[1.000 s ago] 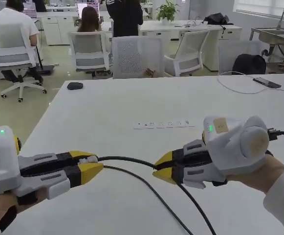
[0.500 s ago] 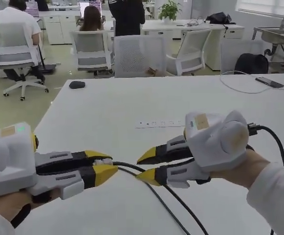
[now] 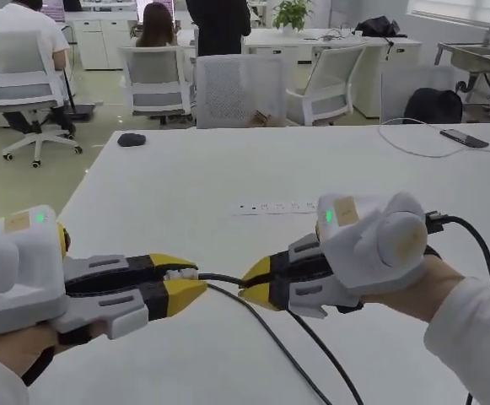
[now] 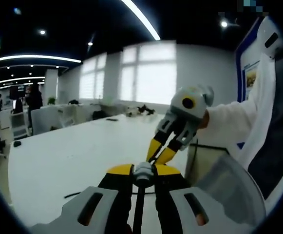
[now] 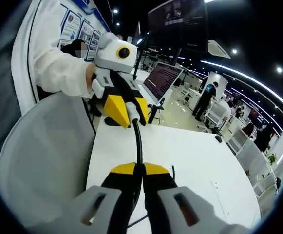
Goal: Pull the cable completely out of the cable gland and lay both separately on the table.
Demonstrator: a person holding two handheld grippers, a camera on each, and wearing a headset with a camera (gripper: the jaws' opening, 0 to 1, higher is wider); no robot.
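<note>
Since the earlier frame the right tongs (image 3: pixel 255 285) have closed from apart onto the cable (image 3: pixel 223 278).

Head view: the left tongs (image 3: pixel 187 283) are clamped on the cable gland (image 3: pixel 175 274). The right tongs sit at their 3 o'clock, tips facing, both hands level just above the table (image 3: pixel 228 169). Slack cable trails toward 5 o'clock.

Left gripper view: the gland is gripped at 6 o'clock.

Right gripper view: the cable runs toward 12 o'clock into the gland.

Judgement: the opposed grips anchor the gland for extraction; the cable is not yet out.

Mouse (image 3: pixel 131 139), phone (image 3: pixel 464 137) — white table (image 3: pixel 185 181)
</note>
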